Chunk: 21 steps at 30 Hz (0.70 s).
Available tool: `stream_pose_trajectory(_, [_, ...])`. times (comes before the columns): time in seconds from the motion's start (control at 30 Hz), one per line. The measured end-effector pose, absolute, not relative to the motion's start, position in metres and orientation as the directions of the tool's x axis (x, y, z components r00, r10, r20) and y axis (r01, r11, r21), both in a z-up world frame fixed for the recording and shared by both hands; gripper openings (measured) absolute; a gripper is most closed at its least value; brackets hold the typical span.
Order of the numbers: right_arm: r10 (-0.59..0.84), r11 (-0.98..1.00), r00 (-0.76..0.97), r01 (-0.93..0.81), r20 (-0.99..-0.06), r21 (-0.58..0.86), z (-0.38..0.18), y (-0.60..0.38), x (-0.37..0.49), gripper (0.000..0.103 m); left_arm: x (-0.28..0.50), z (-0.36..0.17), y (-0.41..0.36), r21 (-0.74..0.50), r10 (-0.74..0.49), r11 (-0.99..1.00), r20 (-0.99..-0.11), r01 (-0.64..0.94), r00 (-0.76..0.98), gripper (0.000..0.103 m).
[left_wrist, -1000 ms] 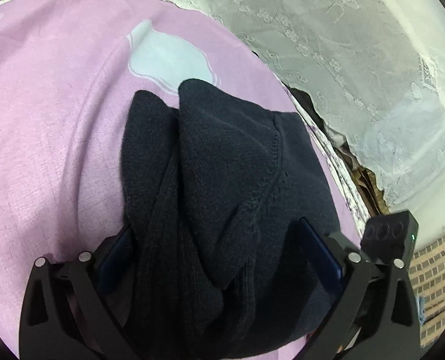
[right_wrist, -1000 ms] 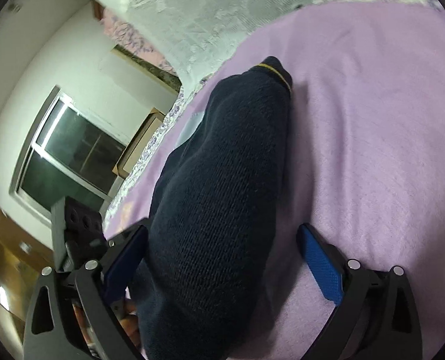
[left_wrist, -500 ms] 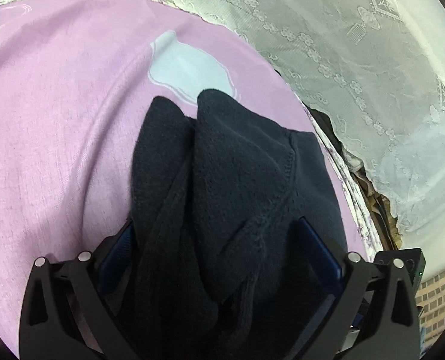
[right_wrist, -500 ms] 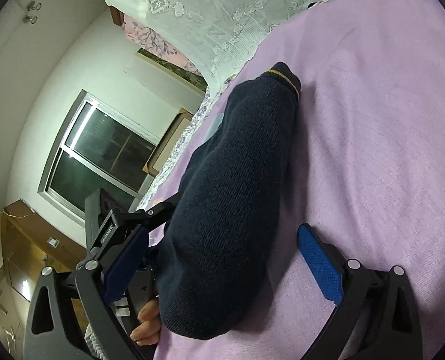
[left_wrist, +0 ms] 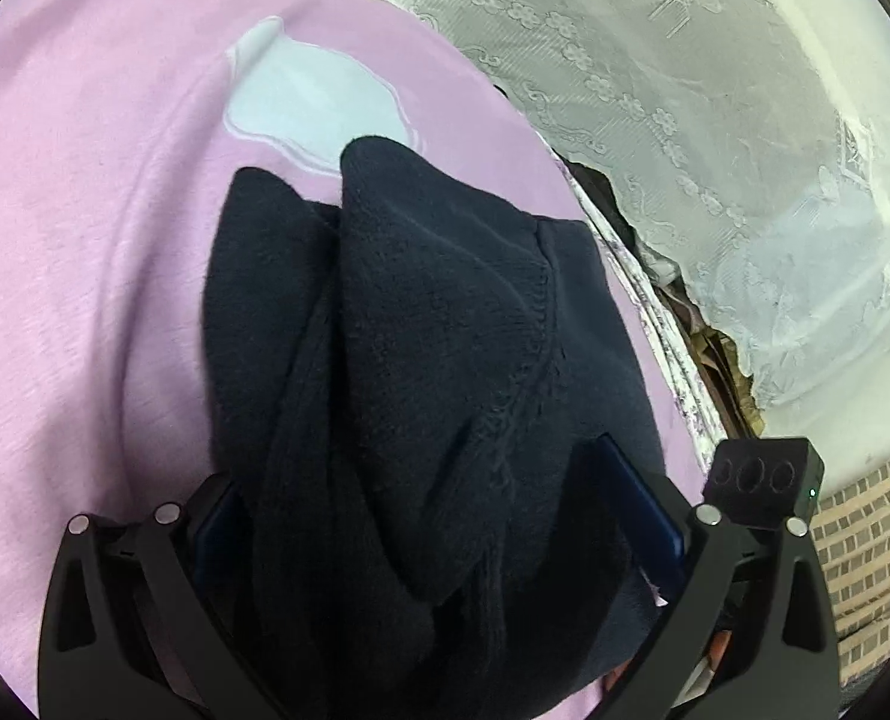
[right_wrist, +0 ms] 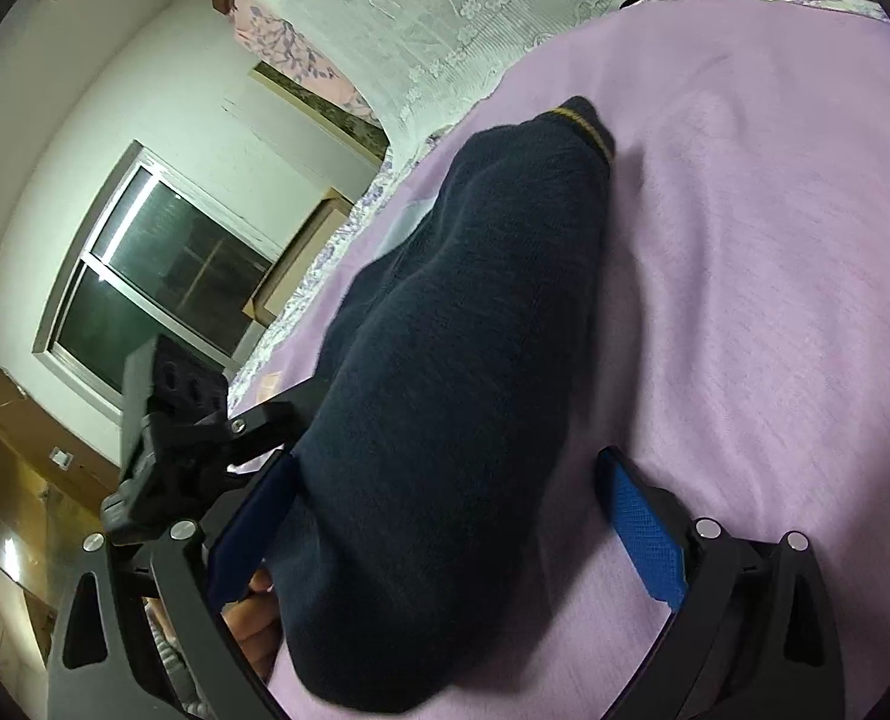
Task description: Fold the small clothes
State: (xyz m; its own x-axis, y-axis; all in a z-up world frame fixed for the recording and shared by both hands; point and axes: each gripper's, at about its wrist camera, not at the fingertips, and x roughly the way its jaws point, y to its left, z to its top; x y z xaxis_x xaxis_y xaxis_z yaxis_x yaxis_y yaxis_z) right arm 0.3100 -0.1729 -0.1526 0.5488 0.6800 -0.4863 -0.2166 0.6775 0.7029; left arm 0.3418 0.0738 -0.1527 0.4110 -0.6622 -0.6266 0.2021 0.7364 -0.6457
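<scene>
A dark navy knit sweater (left_wrist: pixel 432 372) lies bunched and folded on a lilac bedsheet (left_wrist: pixel 72 228). My left gripper (left_wrist: pixel 438 510) is open, its jaws wide on either side of the sweater's near end, which bulges between them. In the right wrist view the same sweater (right_wrist: pixel 463 396) stretches away, its cuff with a yellow stripe (right_wrist: pixel 583 123) at the far end. My right gripper (right_wrist: pixel 445 516) is open; the sweater lies against its left pad, while the right pad (right_wrist: pixel 643 522) stands apart over bare sheet. The left gripper's body (right_wrist: pixel 192 438) shows at the left.
A pale blue patch (left_wrist: pixel 312 102) is printed on the sheet beyond the sweater. A white lace curtain (left_wrist: pixel 715 120) hangs along the bed's right edge, with clutter below it. A dark window (right_wrist: pixel 162 276) and white wall lie beyond the bed. A hand (right_wrist: pixel 252 618) shows under the left gripper.
The left wrist view has shifted over the sweater, and the other gripper's sensor box is back at lower right. In the right wrist view the left gripper has come closer to the sweater's near end.
</scene>
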Motion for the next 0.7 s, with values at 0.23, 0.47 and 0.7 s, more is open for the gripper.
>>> stream_pose_trajectory(0.23, [0.7,0.614,0.572,-0.176,-0.428,0.769,-0.152,-0.171,0.339,0.1,0.34,-0.15,0.075,-0.667,-0.684,0.715,-0.607,0.207,0.406,0.099])
stream_pose_trajectory(0.47, [0.706,0.6,0.565,-0.158,-0.427,0.784,-0.158,-0.182,0.336,0.08,0.34,-0.145,0.069,-0.666,-0.691,0.712,-0.604,0.225,0.397,0.098])
stream_pose_trajectory(0.7, [0.7,0.617,0.566,-0.172,-0.436,0.768,-0.16,-0.18,0.334,0.077,0.343,-0.147,0.065,-0.65,-0.679,0.724,-0.616,0.229,0.399,0.099])
